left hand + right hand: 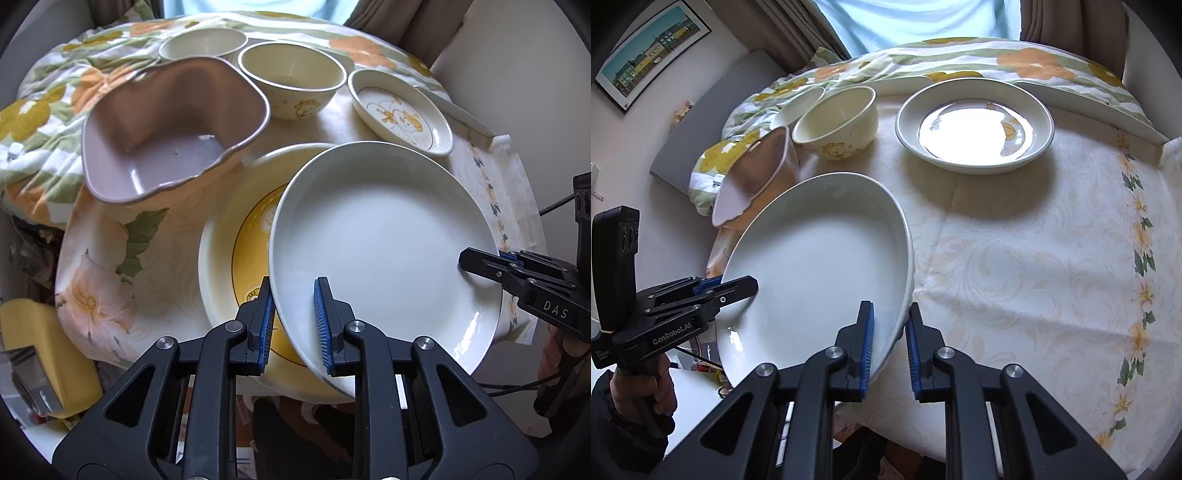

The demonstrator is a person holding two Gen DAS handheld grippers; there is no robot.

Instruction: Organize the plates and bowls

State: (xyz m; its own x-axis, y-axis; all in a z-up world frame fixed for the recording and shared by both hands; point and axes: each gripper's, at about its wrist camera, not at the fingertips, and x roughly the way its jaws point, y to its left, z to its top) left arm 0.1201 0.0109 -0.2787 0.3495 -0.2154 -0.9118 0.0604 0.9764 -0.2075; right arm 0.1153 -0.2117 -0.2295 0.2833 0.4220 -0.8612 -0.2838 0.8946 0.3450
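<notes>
Both grippers hold a plain white plate (380,251) by opposite rims, and it is tilted. My left gripper (294,325) is shut on its near-left rim, over a yellow-patterned plate (236,258) lying on the table. In the right wrist view my right gripper (890,343) is shut on the white plate's (820,258) right rim. The left gripper (738,288) shows at its far edge. Behind stand a mauve square bowl (166,129), a cream bowl (291,77), a smaller bowl (203,44) and a small illustrated plate (402,110).
The table wears a pale floral cloth (1034,258), bare to the right of the white plate. A flowered quilt (960,59) is bunched along the back and left. A yellow object (37,332) sits below the table's left edge. A person's hand (661,391) grips the left tool.
</notes>
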